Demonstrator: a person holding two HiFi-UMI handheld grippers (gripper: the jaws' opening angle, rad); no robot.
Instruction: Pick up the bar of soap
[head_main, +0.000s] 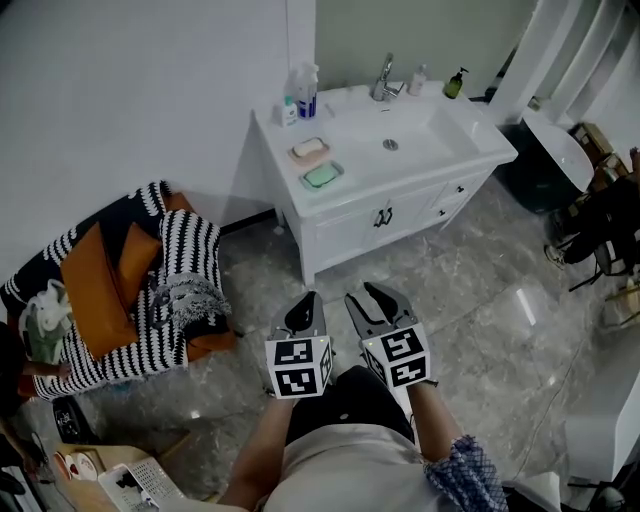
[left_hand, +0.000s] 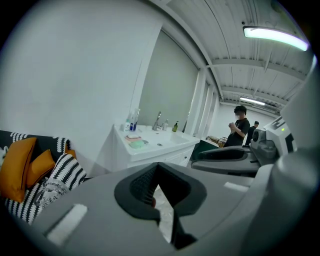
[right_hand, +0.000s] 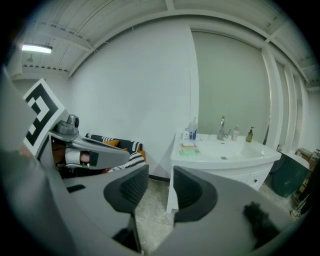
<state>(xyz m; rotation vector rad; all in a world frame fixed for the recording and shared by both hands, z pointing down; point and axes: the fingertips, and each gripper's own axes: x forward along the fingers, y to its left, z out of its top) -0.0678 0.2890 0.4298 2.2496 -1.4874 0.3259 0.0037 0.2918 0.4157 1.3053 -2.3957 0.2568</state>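
Presently in view: one white vanity (head_main: 400, 190) with a basin, upper centre of the head view, against the wall. On its left counter lies a pale bar of soap (head_main: 310, 147) in a pink dish (head_main: 309, 155). Just below it in frame is a green bar (head_main: 323, 175) in a green dish (head_main: 322, 183). Both are well apart from the two grippers. At the back of the counter stand a spray bottle (head_main: 307, 90), a faucet (head_main: 383, 78) and a green pump bottle (head_main: 455, 83). Left gripper (head_main: 308, 298): lower centre of the frame, over the grey marble floor (head_main: 500, 300), jaws together at the tips, nothing between them. Right gripper (head_main: 368, 298): just beside the left one, jaws apart, nothing between them but floor and the vanity's corner beyond. Both point toward the vanity. Striped armchair (head_main: 170, 290) with orange cushions (head_main: 95, 285): lower left of the head view. In the left gripper view a person (left_hand: 240, 127) stands at the far right.
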